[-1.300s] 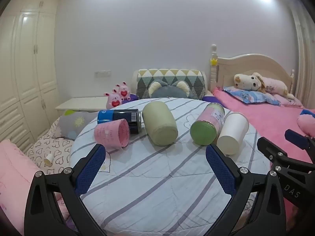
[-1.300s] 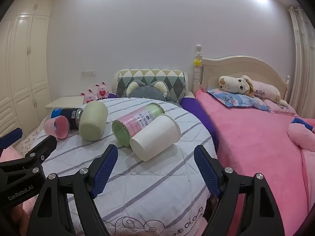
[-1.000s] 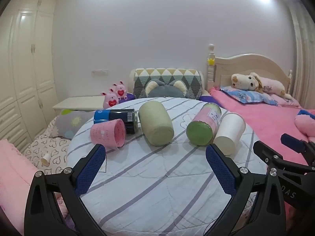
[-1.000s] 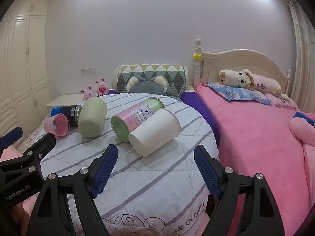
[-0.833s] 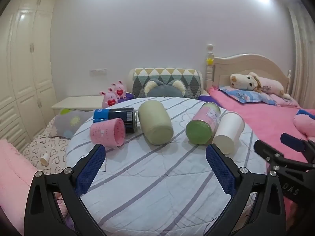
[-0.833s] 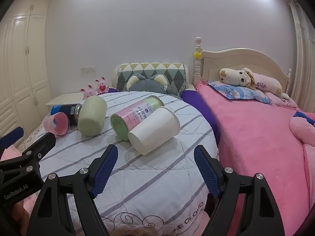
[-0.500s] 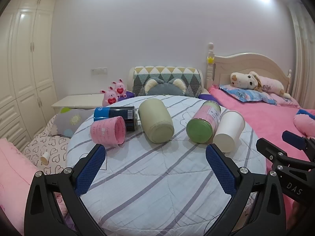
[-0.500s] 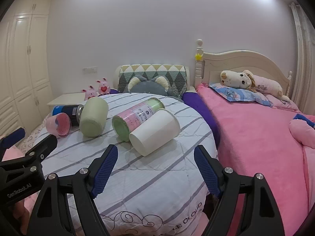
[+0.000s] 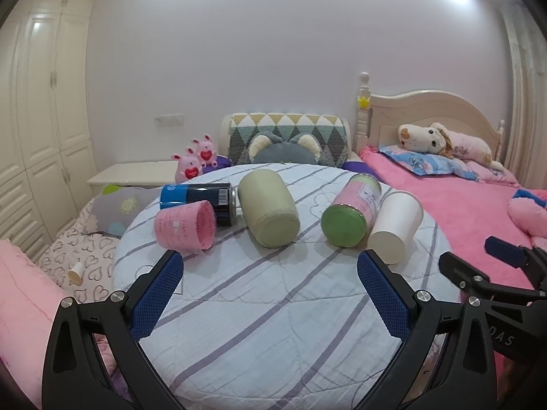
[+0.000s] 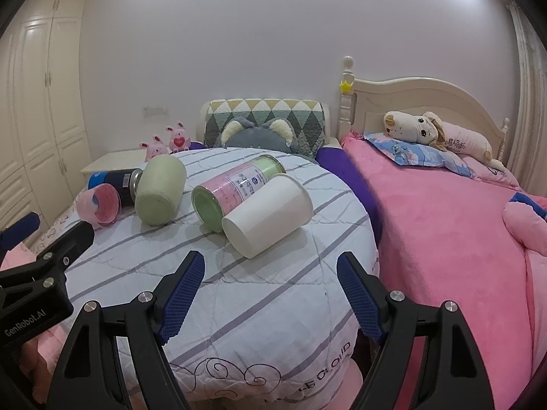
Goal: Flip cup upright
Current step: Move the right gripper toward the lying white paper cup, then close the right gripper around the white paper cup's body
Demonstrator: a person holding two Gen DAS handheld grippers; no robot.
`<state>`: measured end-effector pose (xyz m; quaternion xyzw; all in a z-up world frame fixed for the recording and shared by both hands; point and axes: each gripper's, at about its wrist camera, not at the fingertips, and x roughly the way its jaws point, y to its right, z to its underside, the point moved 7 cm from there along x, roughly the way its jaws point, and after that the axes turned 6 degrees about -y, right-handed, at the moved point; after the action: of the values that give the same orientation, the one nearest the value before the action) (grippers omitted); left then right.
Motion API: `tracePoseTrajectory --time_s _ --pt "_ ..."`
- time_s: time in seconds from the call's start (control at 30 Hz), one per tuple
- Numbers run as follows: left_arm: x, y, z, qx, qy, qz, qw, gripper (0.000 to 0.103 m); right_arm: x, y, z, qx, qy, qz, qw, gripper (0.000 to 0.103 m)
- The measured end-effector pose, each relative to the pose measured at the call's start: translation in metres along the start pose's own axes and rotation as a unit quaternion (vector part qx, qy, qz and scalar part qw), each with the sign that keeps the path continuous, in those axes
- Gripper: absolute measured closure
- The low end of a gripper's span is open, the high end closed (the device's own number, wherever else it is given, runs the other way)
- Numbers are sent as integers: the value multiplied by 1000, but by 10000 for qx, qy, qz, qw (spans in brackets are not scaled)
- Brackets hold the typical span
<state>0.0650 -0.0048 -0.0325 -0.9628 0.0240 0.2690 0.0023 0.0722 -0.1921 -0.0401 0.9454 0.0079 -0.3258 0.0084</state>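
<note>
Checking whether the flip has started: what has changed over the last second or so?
Nothing taken hold of or let go. Only the cameras drifted slightly. The left claw and right claw stay open and empty, and the white cup, pink cup and other containers still lie on their sides on the table.

Bare tablecloth [image 10: 246,290] lies before the white cup [image 10: 268,215]; pink-green jar [image 10: 236,188] touches its left side.
</note>
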Motion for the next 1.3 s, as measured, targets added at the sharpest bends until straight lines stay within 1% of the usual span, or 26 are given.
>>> tracePoseTrajectory --time_s 0.33,0.7,0.8,0.97,1.07,1.17,1.3 --pt "0 0 -1 -56 -37 126 9999 0 4 1 3 -6 -127 41 9999 22" --pt "5 -5 2 -88 -124 50 9999 0 8 2 5 15 -254 50 9997 22" --pt "8 -2 3 -29 -171 100 9998 0 9 3 4 174 -273 -34 9995 22" --pt "16 1 1 174 -247 149 9994 0 13 5 0 372 -317 96 9988 22" --pt "21 0 -3 263 -294 197 9990 0 18 7 -4 641 -382 130 9971 22" --pt "28 -3 -11 378 -326 281 9984 0 27 12 -9 962 -483 245 9939 22" --pt "42 -4 -25 553 -437 544 9960 0 40 16 -18 1269 -602 378 9894 22"
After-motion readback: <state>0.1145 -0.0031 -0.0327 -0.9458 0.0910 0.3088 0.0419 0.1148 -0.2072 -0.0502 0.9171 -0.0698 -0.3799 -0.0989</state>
